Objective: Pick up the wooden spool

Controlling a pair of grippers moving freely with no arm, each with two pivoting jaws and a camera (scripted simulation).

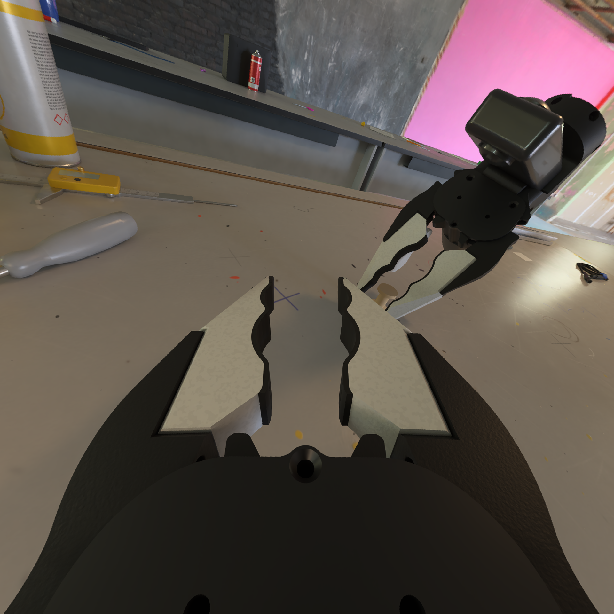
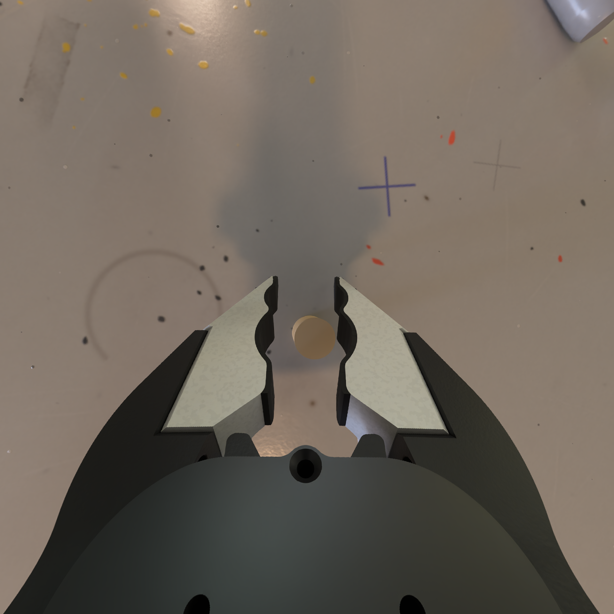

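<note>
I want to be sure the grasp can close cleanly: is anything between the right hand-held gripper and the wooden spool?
Nothing visible is. The wooden spool stands upright on the table, already between the open fingers of the right hand-held gripper; bare gaps show on both sides. The left hand-held gripper is beside them, not between.

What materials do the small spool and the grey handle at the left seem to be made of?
Spool: probably unfinished wood, as it is matte pale tan, with no grain visible. Grey handle: probably moulded plastic, smooth with a soft sheen and uniform colour, though painted metal is possible.
</note>
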